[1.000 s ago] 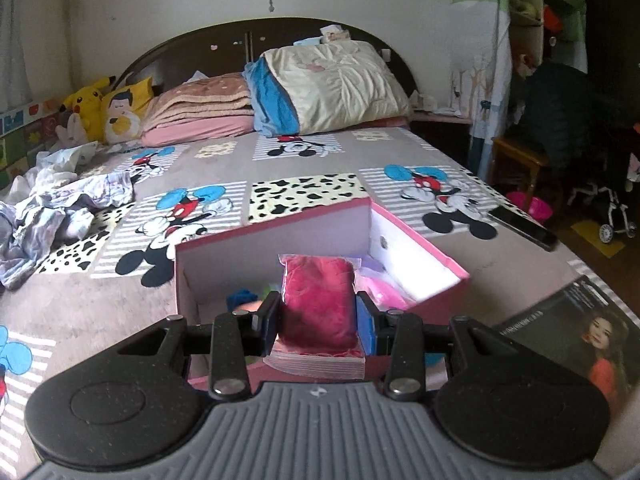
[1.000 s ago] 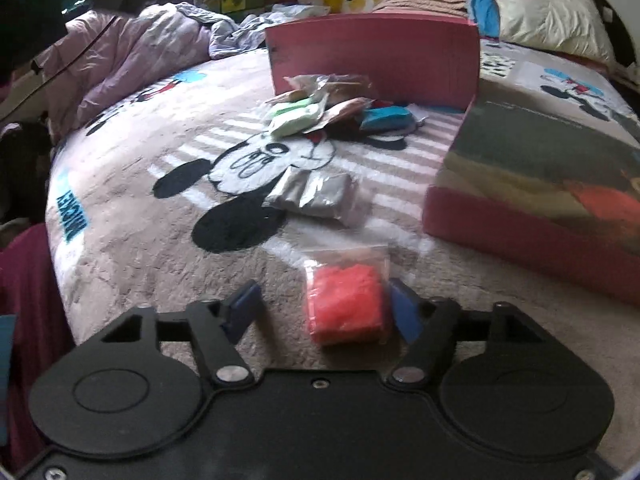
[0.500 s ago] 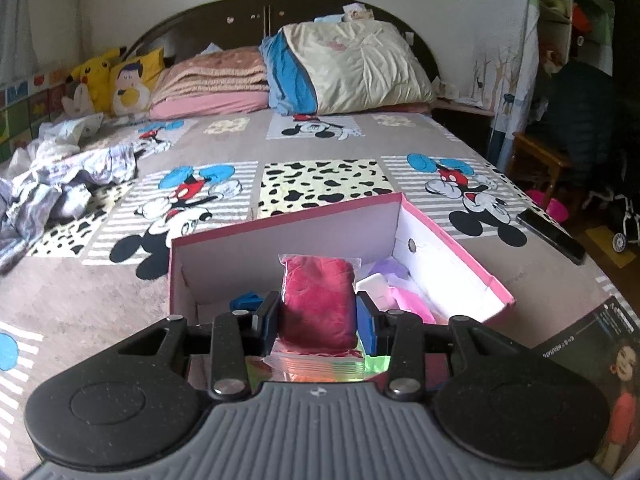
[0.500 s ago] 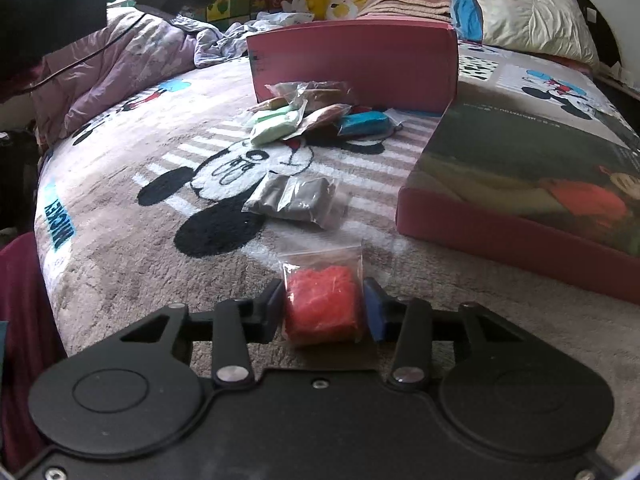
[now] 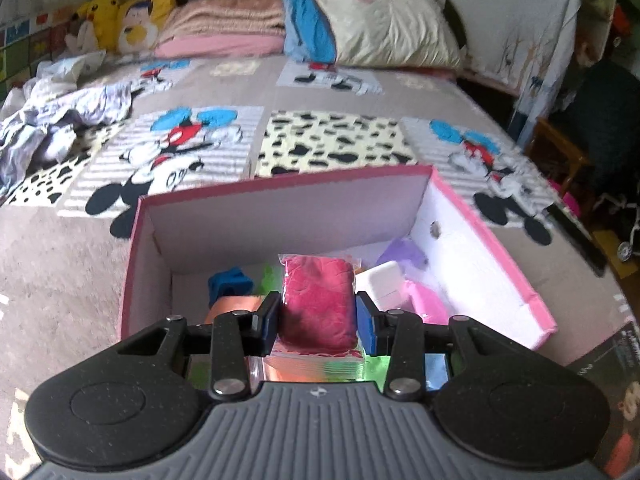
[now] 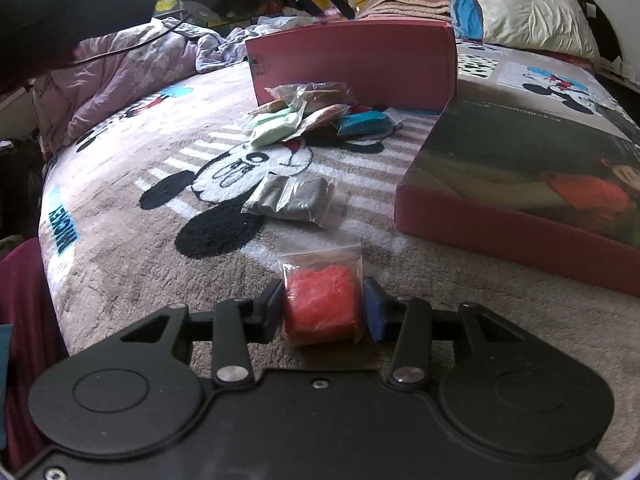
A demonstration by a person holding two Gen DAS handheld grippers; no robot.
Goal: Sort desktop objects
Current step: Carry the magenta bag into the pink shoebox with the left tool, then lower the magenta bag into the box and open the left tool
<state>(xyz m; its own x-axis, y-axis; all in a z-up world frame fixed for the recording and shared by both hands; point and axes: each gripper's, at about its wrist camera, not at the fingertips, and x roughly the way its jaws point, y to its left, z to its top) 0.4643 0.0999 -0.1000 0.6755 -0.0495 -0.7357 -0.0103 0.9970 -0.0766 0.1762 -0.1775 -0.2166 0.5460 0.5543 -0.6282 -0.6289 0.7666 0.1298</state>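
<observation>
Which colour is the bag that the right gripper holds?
Orange-red, clearest in the right wrist view.

A pile of packets (image 6: 320, 120) lies before the box (image 6: 352, 66), lid (image 6: 532, 184) to its right.

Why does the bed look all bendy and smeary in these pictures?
Left wrist view: the fisheye lens bows the bed, and the far pillow looks smeared, likely motion blur, while the dark red bag in the tongs is sharper. Right wrist view: same bending; the top left corner is dark.
</observation>
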